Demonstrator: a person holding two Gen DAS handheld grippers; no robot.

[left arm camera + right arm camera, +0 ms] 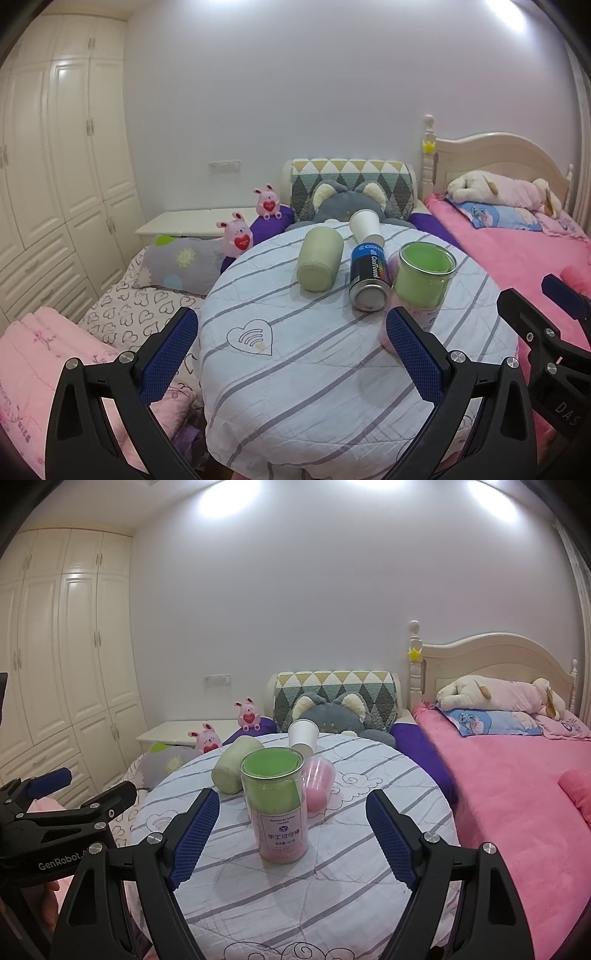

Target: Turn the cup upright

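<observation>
Green cup (320, 259) on side left of clear jar (275, 805); unflipped. Both grippers' fingers spread, empty: left gripper (291, 363), right gripper (293, 843).

A plain white wall (295, 609) fills the far side under bright ceiling light. Tall cream panelled wardrobes (55, 177) stand left; a cream wooden headboard (498, 657) and pink-blanketed bed (517, 794) right.
</observation>
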